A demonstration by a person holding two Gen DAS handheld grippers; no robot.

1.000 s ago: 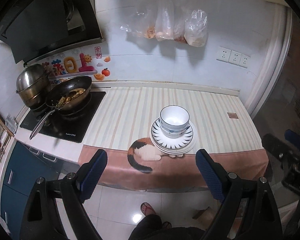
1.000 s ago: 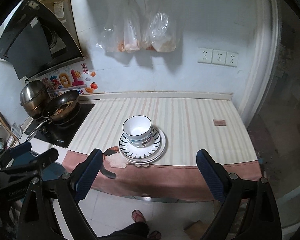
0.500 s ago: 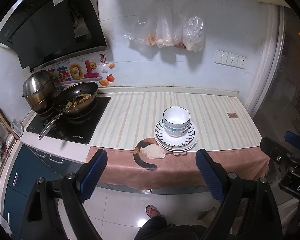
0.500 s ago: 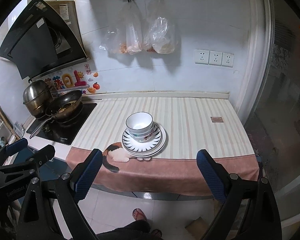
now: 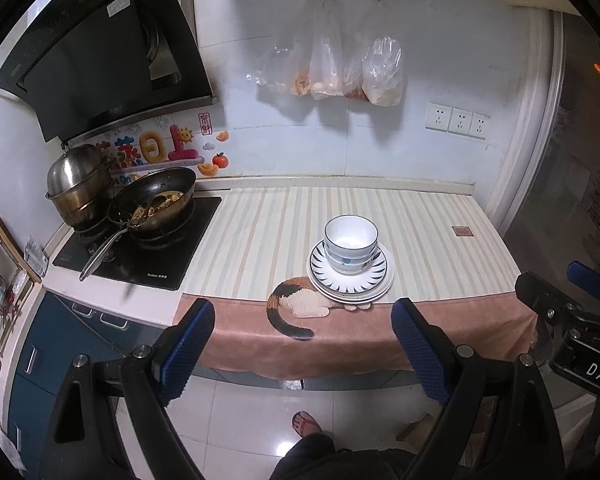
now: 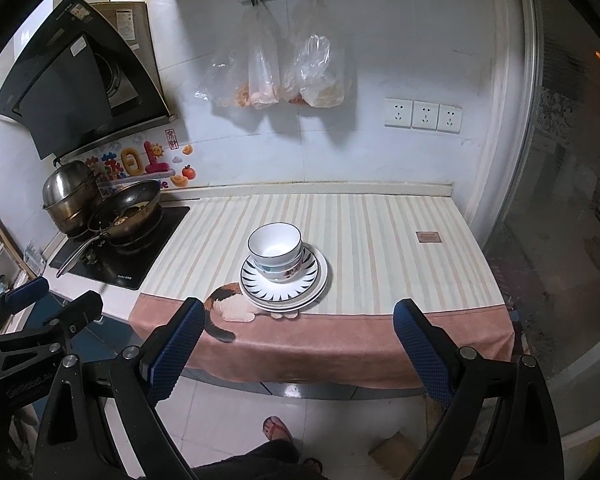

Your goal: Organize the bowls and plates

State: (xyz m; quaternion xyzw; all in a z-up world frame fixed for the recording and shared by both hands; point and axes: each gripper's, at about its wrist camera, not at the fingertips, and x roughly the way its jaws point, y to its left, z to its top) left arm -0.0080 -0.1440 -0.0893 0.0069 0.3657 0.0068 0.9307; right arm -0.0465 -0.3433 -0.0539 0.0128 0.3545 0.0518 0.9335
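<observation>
White bowls [image 5: 351, 245] [image 6: 275, 250] sit nested one inside another on a stack of plates [image 5: 376, 280] [image 6: 312, 280]; the top plate has a black ray pattern. The stack stands near the front edge of the striped cloth on the counter [image 5: 260, 236] [image 6: 372, 232]. My left gripper [image 5: 302, 322] is open and empty, held back over the floor in front of the counter. My right gripper [image 6: 298, 320] is likewise open and empty, well short of the stack. Each gripper shows at the edge of the other's view.
A frying pan [image 5: 156, 200] with food and a steel pot [image 5: 78, 184] sit on the black cooktop [image 5: 164, 264] at the left. Plastic bags [image 5: 340, 68] hang on the wall. The person's sandalled foot [image 5: 306, 424] stands on the tiled floor below.
Both grippers have drawn back from the counter, so the stack of bowls and plates looks smaller and farther. The jaws stay open. Nothing on the counter moved.
</observation>
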